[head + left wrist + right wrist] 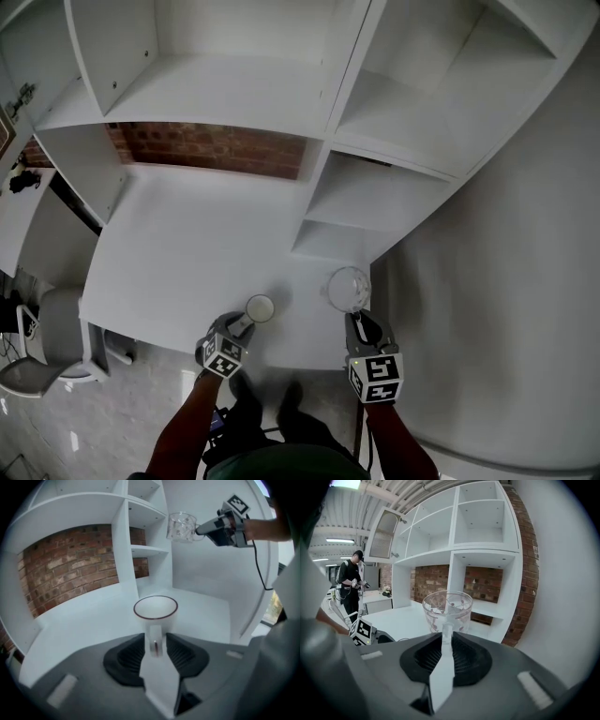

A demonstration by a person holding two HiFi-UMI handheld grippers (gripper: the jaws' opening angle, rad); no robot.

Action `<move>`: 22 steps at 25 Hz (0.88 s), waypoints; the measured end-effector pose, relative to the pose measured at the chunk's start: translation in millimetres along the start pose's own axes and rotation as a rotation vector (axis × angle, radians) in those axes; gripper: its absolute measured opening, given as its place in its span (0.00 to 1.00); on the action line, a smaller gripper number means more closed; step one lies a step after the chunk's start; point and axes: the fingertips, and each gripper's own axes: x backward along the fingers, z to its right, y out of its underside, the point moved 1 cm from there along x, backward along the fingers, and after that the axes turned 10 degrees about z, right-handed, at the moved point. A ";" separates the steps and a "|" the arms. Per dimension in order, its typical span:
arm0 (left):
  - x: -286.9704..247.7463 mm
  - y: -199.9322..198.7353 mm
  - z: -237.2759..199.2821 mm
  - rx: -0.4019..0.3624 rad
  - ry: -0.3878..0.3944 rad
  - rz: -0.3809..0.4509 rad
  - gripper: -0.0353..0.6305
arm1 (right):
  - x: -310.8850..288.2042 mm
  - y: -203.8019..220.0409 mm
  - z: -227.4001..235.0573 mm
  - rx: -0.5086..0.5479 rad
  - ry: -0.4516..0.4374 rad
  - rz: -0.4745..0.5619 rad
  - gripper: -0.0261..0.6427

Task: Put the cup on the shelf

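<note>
**Aloft by its handle: glass cup in the right gripper**

The right gripper (444,632) is clamped on the thin handle of the glass cup (447,609), which stands upright just past the pads. The left gripper view shows the cup held in the air, clear of the desk (187,253), beside the white shelf unit (394,202). Its base is hidden behind the gripper body.

The left gripper (154,645) has its jaws parted, with the handle of a white mug (155,611) between them. The mug stands on the desk. Whether a pad brushes its handle is hard to tell.

Beyond, a brick wall (70,573) backs the shelves. A person (349,581) stands well off at another desk.
</note>
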 end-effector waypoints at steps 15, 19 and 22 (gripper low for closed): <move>5.7 -31.9 -2.8 0.061 -0.127 0.115 0.14 | 17.5 -43.1 17.5 0.047 0.005 0.055 0.11; 16.2 -49.3 -7.4 0.064 -0.148 0.148 0.14 | 21.2 -59.0 24.7 0.053 0.006 0.082 0.11; 26.2 -66.7 -10.7 0.062 -0.158 0.179 0.14 | 23.4 -70.0 30.2 0.055 0.006 0.094 0.11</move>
